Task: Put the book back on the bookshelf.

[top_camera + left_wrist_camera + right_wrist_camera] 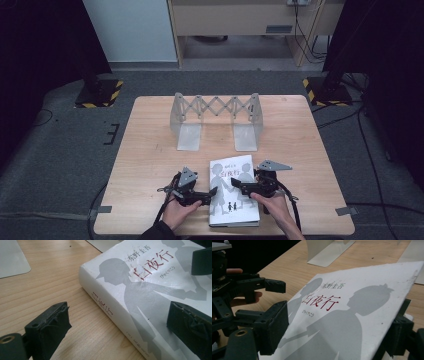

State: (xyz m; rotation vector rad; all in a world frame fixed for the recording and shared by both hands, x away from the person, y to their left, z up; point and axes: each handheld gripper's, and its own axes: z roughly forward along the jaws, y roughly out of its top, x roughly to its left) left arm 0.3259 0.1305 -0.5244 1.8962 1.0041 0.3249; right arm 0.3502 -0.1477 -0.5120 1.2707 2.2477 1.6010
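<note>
White book (234,192) lies before the metal bookend rack (216,120); left gripper (200,196) and right gripper (243,189), both spread, should straddle its edges squarely before clamping

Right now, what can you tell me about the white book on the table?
The book is a thick white volume lying flat, cover up, near the table's front edge. Its cover shows grey silhouettes of figures and red title characters; the spine also carries lettering. The cover looks glossy and slightly scuffed. The left tool and right tool reach over it from either side, both open, jaws straddling its edges.
</note>
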